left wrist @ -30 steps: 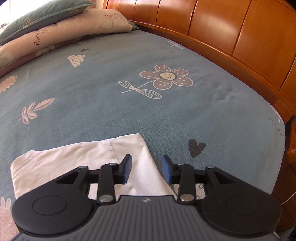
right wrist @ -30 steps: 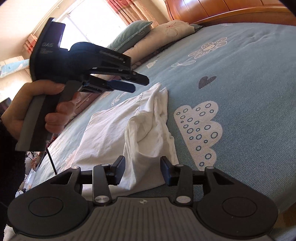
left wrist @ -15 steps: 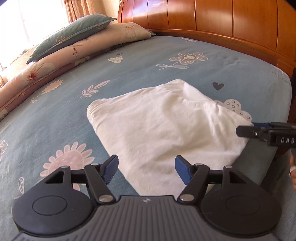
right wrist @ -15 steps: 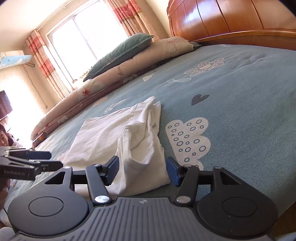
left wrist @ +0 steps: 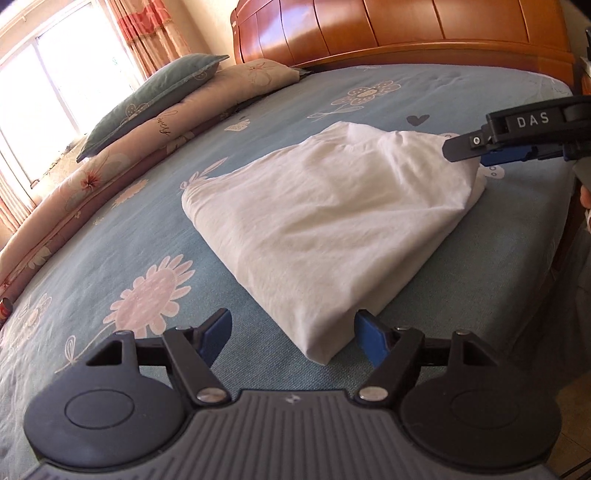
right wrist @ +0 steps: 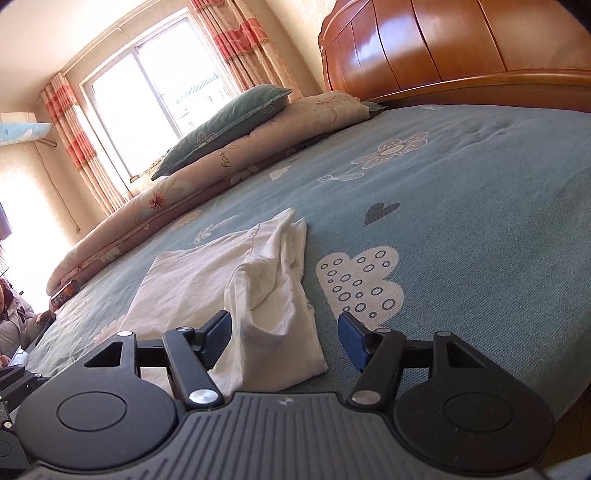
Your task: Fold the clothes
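With the white garment point(left wrist: 325, 221) lying folded on the bed point(left wrist: 110, 258), its near corner between the left gripper point(left wrist: 291, 334)'s widening, empty fingers, and the right gripper point(right wrist: 284, 334) likewise opening over its bunched edge, each is probably lining up a corner pinch.

garment point(left wrist: 325, 221) on bed point(left wrist: 110, 266) | pillows point(left wrist: 155, 92) behind | headboard point(left wrist: 406, 33) beyond

Right gripper point(left wrist: 517, 142): runs off the frame's right edge.
Can point(right wrist: 64, 291): label too small to read.
Seated person point(right wrist: 14, 325): cut by the left edge.
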The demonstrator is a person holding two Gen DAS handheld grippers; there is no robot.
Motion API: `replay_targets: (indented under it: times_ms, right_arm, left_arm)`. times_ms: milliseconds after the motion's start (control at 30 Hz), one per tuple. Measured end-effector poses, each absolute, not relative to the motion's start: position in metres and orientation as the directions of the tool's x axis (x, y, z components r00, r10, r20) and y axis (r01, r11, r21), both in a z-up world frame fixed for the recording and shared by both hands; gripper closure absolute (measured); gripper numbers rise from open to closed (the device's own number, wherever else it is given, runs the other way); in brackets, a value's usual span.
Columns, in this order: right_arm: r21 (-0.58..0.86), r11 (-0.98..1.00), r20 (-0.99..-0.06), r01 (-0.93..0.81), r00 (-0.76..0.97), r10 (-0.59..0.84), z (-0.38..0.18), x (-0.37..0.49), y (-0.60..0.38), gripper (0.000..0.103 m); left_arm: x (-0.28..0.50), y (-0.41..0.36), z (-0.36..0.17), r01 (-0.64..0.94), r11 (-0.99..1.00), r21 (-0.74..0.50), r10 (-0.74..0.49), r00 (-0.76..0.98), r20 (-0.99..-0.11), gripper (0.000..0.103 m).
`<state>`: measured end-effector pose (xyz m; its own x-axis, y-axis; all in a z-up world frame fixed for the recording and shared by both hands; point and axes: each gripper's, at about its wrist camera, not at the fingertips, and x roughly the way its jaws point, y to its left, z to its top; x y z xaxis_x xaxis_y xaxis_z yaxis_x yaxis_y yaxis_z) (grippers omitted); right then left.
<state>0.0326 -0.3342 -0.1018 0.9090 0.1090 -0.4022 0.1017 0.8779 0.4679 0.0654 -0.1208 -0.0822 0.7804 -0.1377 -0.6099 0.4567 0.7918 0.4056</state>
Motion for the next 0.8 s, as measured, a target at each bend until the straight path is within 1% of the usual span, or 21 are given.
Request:
replay_targets:
  times_ms: [100,167,267,300,367,433,500,567,700,800]
  right_arm:
    - [0.459,0.883,-0.391,0.102,0.915,0.098,-0.100,0.030,-0.334,0.035]
    - [0.445,0.889,-0.384,0.108,0.920,0.081,-0.097,0.027,-0.334,0.035]
    - [0.393,0.916,-0.336,0.083,0.940,0.059,-0.085,0.022,-0.329,0.035]
    - [0.375,0.925,-0.324,0.056,0.943,0.075,-0.080,0.022,-0.326,0.036]
    - [0.320,0.947,-0.323,-0.003,0.940,0.112,-0.073,0.028,-0.315,0.042]
    - [0.254,0.967,-0.355,-0.030,0.927,0.122,-0.070,0.039,-0.304,0.055]
    - [0.252,0.967,-0.392,-0.032,0.911,0.132,-0.074,0.050,-0.302,0.058]
    - [0.286,0.958,-0.433,-0.025,0.889,0.152,-0.080,0.061,-0.305,0.068]
    - [0.340,0.940,-0.479,-0.016,0.858,0.188,-0.087,0.066,-0.311,0.099]
    - [0.359,0.933,-0.490,0.012,0.853,0.178,-0.088,0.061,-0.319,0.099]
  left_arm:
    - [0.068,-0.120,-0.089,0.405,0.772,0.490,-0.068,0.818,-0.571,0.027]
    - [0.068,-0.114,-0.090,0.396,0.782,0.481,-0.061,0.817,-0.573,0.027]
    - [0.070,-0.106,-0.091,0.391,0.802,0.451,-0.067,0.810,-0.583,0.027]
    - [0.070,-0.106,-0.091,0.390,0.805,0.447,-0.070,0.810,-0.583,0.027]
    - [0.072,-0.106,-0.092,0.389,0.811,0.437,-0.075,0.810,-0.582,0.027]
    - [0.073,-0.106,-0.093,0.390,0.812,0.433,-0.079,0.810,-0.581,0.027]
    - [0.074,-0.107,-0.094,0.397,0.809,0.434,-0.083,0.807,-0.584,0.027]
    - [0.076,-0.105,-0.094,0.398,0.817,0.417,-0.089,0.802,-0.590,0.027]
    - [0.078,-0.101,-0.093,0.401,0.831,0.385,-0.103,0.792,-0.602,0.027]
    - [0.078,-0.100,-0.092,0.410,0.829,0.379,-0.109,0.784,-0.611,0.027]
